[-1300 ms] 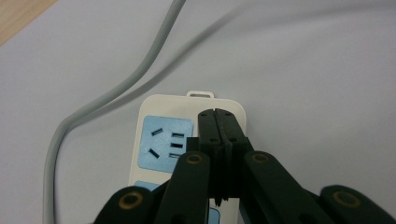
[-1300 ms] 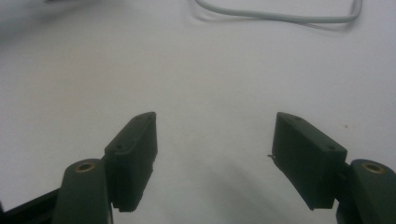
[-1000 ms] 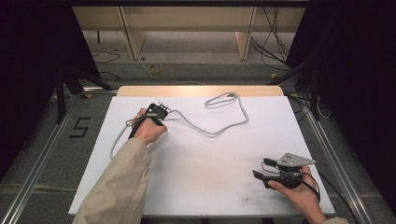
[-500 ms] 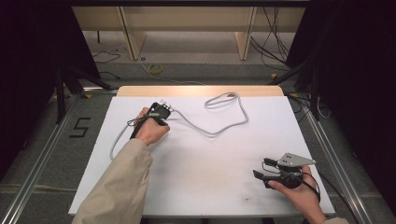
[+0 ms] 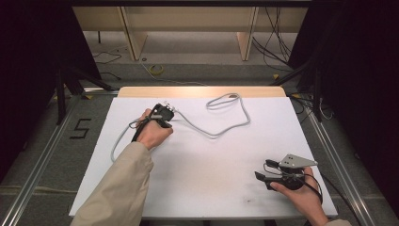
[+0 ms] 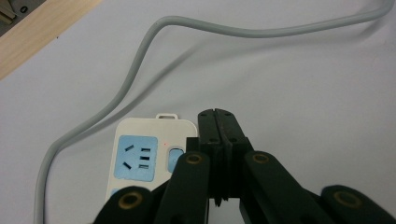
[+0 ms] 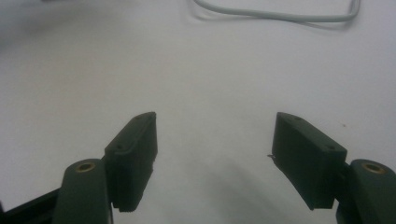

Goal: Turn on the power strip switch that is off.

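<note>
— So, what's nearest the person?

— That's the right gripper [image 5: 264, 172], held low at the near right of the white table [image 5: 207, 188]. Its jaws stand wide apart with nothing between them, only bare tabletop ahead of them in the right gripper view.

— And the other one?

— Farther up on the left, the left gripper [image 5: 165, 112] sits in the left hand [image 5: 153, 134], a beige sleeve [image 5: 117, 188] behind it. Its jaws are pressed together, pad against pad, holding nothing.

— Where's the power strip?

— Right under and just to the left of those closed jaws. The left gripper view shows the white power strip [image 6: 140, 158] lying flat, with a blue socket face [image 6: 136, 158] and a small button [image 6: 175, 157] that the jaw tips rest against or just over; whether they touch it I cannot tell.

— And the cord?

— The grey cord [image 5: 221, 132] runs away beyond the left gripper, curving across the table to a loop near the far wooden edge [image 5: 202, 91]. A stretch of it also lies well ahead of the right gripper.
</note>
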The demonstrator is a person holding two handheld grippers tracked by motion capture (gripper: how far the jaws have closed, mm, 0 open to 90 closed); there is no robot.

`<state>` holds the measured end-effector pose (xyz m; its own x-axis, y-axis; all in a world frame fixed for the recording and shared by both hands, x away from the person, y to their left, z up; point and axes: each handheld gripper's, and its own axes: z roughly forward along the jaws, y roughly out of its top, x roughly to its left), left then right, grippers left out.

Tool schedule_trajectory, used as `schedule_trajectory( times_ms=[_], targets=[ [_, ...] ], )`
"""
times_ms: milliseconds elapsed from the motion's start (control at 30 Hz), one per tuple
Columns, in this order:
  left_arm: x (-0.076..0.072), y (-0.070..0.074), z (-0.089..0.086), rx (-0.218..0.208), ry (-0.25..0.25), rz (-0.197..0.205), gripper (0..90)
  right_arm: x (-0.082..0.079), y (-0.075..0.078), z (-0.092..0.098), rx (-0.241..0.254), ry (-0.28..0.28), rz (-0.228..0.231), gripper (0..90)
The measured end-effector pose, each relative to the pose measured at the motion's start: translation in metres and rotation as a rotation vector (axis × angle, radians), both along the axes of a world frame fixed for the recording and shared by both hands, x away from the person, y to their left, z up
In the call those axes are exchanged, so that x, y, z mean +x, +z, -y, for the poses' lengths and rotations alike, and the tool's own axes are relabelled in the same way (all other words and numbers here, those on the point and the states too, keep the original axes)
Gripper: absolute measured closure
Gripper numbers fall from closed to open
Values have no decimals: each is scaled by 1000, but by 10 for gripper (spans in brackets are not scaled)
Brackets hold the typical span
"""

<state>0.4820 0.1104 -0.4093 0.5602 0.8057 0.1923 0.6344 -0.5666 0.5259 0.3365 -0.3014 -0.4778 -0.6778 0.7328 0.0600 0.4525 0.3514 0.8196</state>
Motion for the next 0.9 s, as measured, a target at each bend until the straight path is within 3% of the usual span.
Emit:
schedule_trajectory(
  times_ms=[433,733,900],
  targets=[
    [-10,5,7,-18,-28,2,897,0,0,0,3,-3,1,319],
    [-23,12,12,-36,-57,15,897,0,0,0,-1,-1,1,319],
    [-30,8,12,-39,-68,8,896,0,0,0,0,-2,0,319]
  ],
)
